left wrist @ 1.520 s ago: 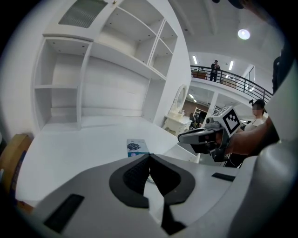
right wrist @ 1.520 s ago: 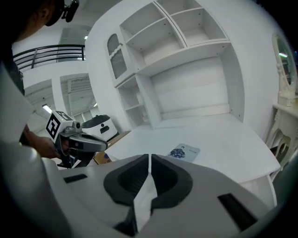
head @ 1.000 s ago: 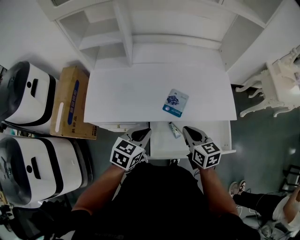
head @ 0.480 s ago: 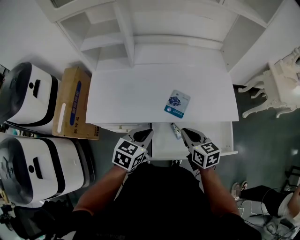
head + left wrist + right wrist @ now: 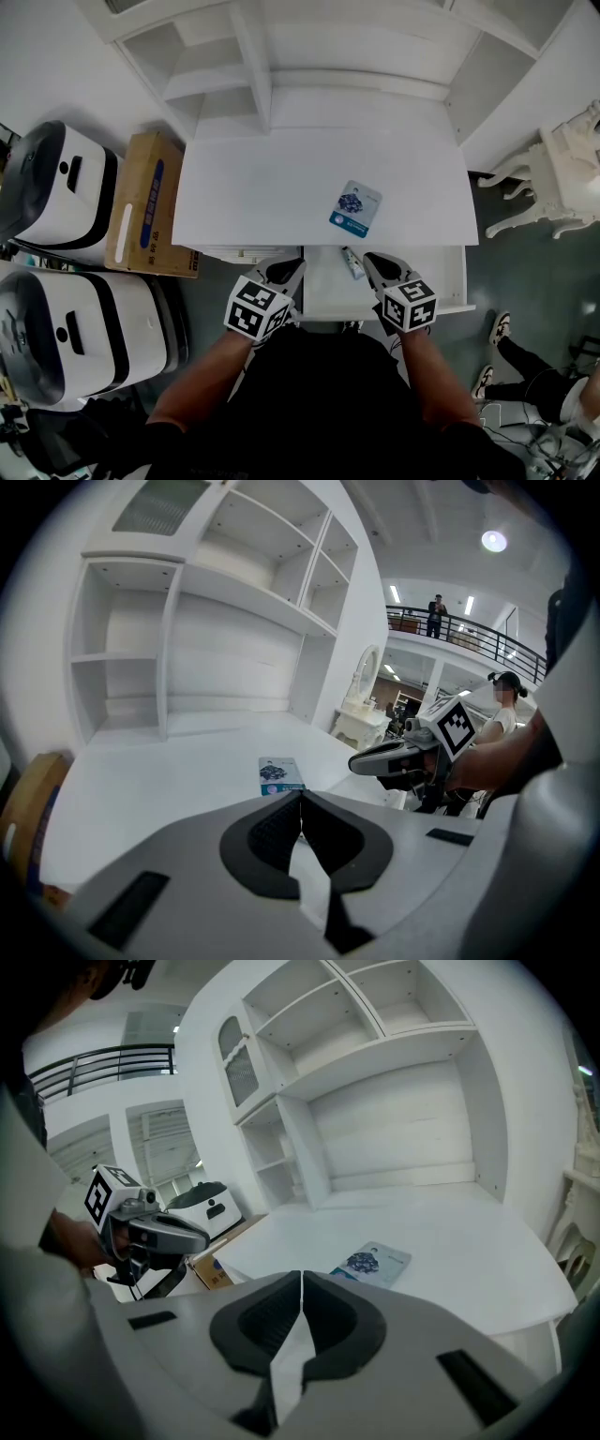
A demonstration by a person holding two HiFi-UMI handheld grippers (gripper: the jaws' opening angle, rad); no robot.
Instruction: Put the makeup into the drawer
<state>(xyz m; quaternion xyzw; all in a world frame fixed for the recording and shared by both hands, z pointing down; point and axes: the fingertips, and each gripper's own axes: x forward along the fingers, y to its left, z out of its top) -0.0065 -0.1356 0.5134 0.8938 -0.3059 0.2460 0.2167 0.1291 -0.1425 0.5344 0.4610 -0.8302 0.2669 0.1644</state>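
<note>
White drawer half under desktop, item unclear

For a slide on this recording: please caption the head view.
Shut, the left gripper and right gripper hover at the open drawer; the makeup packet lies on the white desk.

Makeup packet: ahead of both grippers, showing pale blue-white, a dark blue picture and a teal near edge.
Left gripper: showing grey shells and black pads.
Right gripper: wearing black-and-white square markers on its cube.
Desk: showing plain white.
Cardboard box: left of the left gripper, showing brown with a blue stripe.
Small item: between the gripper tips, possibly looking grey-green.
</note>
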